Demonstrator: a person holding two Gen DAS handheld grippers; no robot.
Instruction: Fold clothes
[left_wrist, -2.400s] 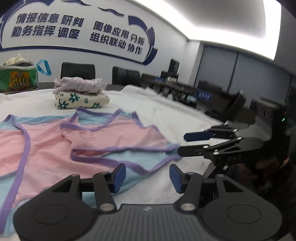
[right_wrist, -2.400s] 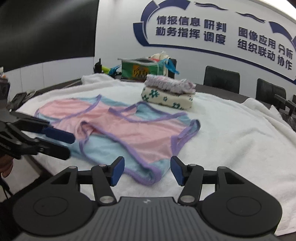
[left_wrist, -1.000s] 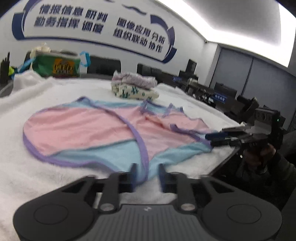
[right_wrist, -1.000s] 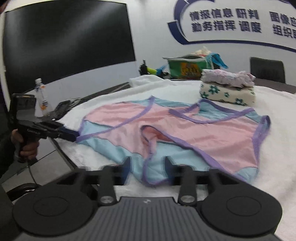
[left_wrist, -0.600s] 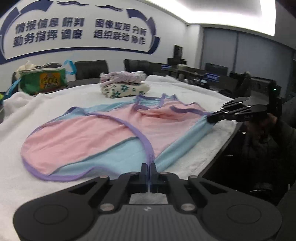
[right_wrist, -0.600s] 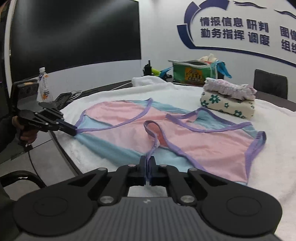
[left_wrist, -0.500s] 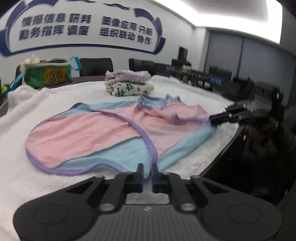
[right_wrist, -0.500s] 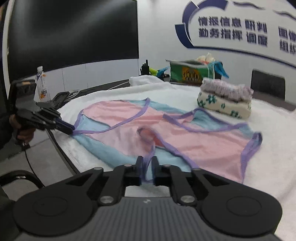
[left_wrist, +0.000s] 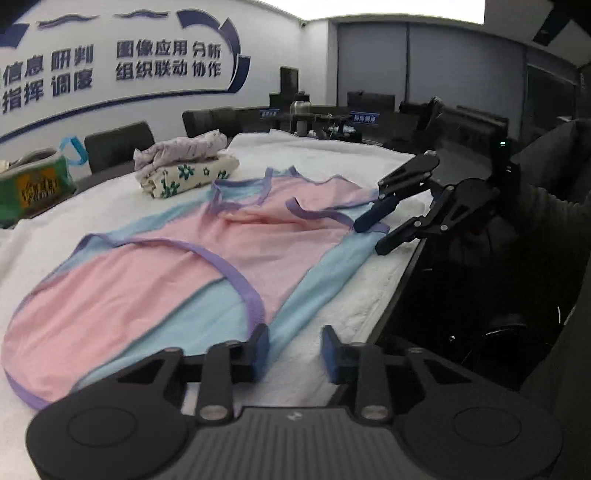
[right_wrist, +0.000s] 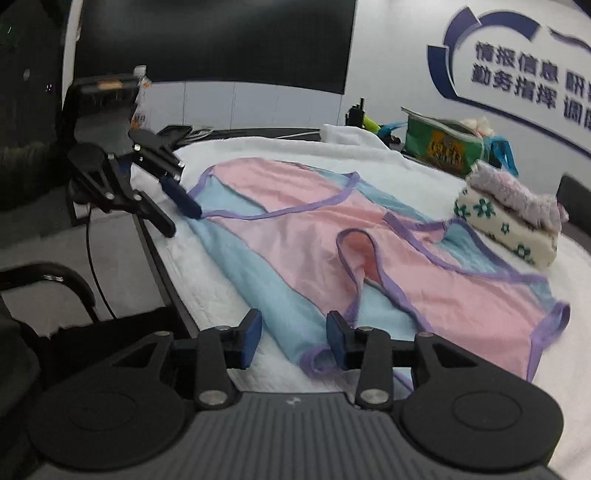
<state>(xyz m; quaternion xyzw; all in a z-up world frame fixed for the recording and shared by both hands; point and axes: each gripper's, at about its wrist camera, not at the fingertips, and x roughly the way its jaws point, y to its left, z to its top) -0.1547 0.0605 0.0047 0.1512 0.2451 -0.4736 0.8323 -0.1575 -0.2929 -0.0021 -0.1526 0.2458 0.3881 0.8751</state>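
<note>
Lay flat on the white towel (left_wrist: 325, 155): a pink and blue top (left_wrist: 177, 266), long side along the near table edge, straps toward the folded pile (left_wrist: 184, 170). Spread out, not yet folded. Both wide open and empty: left tongs (left_wrist: 293, 349), right tongs (right_wrist: 293, 338). Probably next: pinch the near edge, lift it over.

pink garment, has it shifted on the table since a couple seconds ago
Yes. The pink garment now lies spread toward the near table edge, away from the folded stack.
</note>
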